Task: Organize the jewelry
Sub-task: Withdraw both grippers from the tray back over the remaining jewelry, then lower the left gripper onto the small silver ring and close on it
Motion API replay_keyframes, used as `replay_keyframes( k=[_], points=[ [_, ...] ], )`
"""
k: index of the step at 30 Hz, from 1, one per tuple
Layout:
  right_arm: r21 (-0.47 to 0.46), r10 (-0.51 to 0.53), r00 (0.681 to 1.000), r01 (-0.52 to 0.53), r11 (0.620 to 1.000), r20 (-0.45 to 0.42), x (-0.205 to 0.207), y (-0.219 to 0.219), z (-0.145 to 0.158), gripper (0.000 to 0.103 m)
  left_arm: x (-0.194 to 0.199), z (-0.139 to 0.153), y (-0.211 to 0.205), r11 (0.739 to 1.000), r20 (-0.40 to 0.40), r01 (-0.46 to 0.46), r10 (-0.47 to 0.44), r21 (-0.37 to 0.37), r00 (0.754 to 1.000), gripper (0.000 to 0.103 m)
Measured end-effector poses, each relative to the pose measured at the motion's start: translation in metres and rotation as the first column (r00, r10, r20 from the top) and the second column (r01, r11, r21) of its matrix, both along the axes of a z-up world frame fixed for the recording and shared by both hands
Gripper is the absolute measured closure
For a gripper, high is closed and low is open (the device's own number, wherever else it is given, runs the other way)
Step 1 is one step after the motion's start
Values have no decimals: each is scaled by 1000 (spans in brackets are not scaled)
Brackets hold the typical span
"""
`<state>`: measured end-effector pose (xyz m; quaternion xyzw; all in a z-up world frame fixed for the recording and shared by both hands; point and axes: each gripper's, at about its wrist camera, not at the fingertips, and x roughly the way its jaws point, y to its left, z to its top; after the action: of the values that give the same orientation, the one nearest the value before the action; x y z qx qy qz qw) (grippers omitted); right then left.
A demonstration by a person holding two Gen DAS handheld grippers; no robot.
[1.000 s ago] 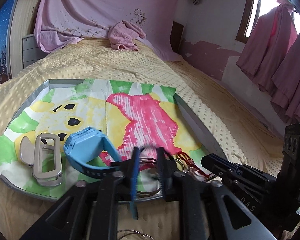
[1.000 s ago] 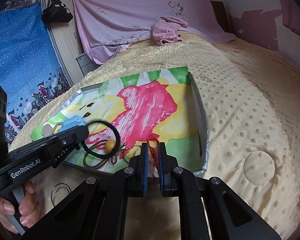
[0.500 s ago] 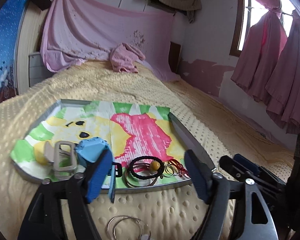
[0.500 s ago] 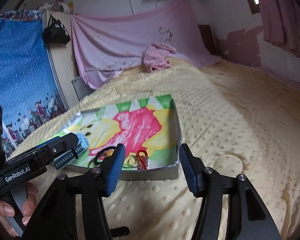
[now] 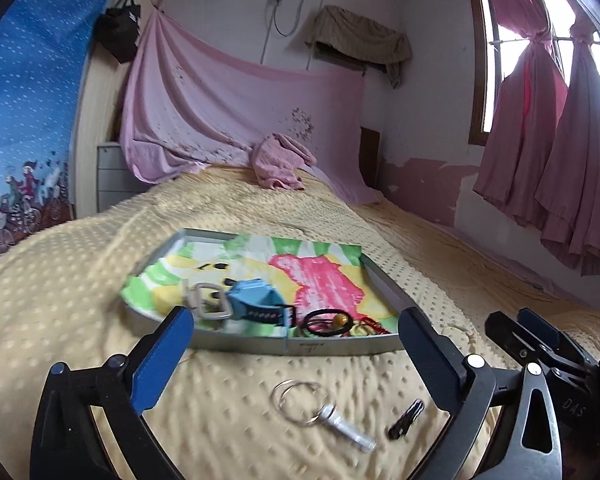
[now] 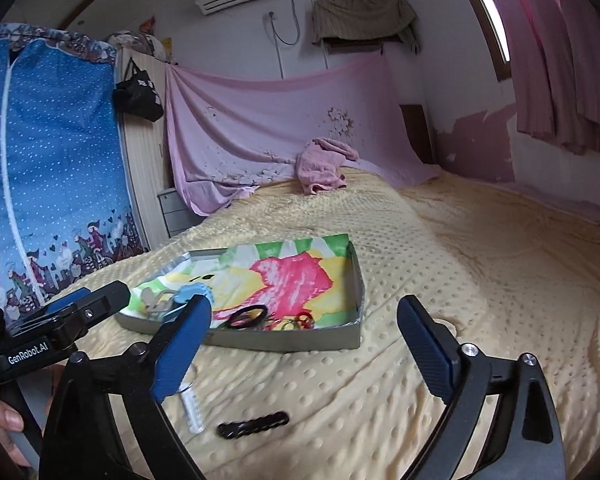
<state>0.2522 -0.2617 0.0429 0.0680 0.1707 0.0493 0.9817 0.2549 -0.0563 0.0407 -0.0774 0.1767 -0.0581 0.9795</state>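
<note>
The left gripper (image 5: pixel 292 354) is wide open and holds nothing. Under it, on the bed (image 5: pixel 60 320) near the tray's (image 5: pixel 340 347) front edge, lies a key ring (image 5: pixel 300 398). To its right lies a black clip (image 5: pixel 406 424), pointing up and right. The right gripper (image 6: pixel 304 344) is wide open and empty too. The left one looks closer.

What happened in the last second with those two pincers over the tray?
Both let go and pulled back. The left gripper dropped the black hair tie into the tray; the right gripper released the red piece there. Both now gape open. The blue watch, key ring and black clip stayed put.
</note>
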Motion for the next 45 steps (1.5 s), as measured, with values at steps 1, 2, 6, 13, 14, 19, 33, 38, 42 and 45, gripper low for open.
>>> replay_keyframes(
  k=[1, 2, 6, 13, 14, 19, 33, 38, 42, 45],
  points=[
    [-3, 5, 1000, -5, 1000, 6, -6, 2, 0, 4, -6, 0, 4, 1000, 4, -8, 8, 0, 1000, 0],
    [-5, 7, 1000, -7, 1000, 9, -10, 4, 1, 3, -11, -1, 7, 1000, 5, -14, 14, -1, 1000, 0],
    [-3, 19, 1000, -19, 1000, 10, -27, 9, 0, 2, -34, -4, 24, 999, 6, -51, 51, -7, 999, 0],
    [-14, 37, 999, -37, 999, 9, -51, 20, -4, 2, -70, -9, 48, 995, 1, -97, 97, 3, 995, 0],
    [-17, 39, 999, -39, 999, 8, -56, 21, -4, 2, -75, -10, 51, 995, -3, -103, 103, 7, 995, 0],
    [-40, 57, 998, -57, 998, 6, -73, 29, -6, 2, -95, -19, 64, 992, -36, -125, 125, 4, 991, 0],
    [-76, 143, 985, -150, 986, -94, -88, 47, -17, 2, -122, -53, 75, 992, -149, -123, 127, 34, 981, 0],
    [-72, 159, 979, -169, 983, -130, -82, 50, -25, 2, -116, -60, 70, 993, -185, -107, 116, 57, 976, 0],
    [-57, 156, 978, -166, 985, -141, -79, 48, -29, 2, -113, -63, 69, 994, -204, -96, 106, 59, 973, 0],
    [-49, 154, 977, -163, 985, -150, -76, 48, -31, 2, -110, -64, 66, 995, -211, -81, 92, 61, 973, 3]
  ],
)
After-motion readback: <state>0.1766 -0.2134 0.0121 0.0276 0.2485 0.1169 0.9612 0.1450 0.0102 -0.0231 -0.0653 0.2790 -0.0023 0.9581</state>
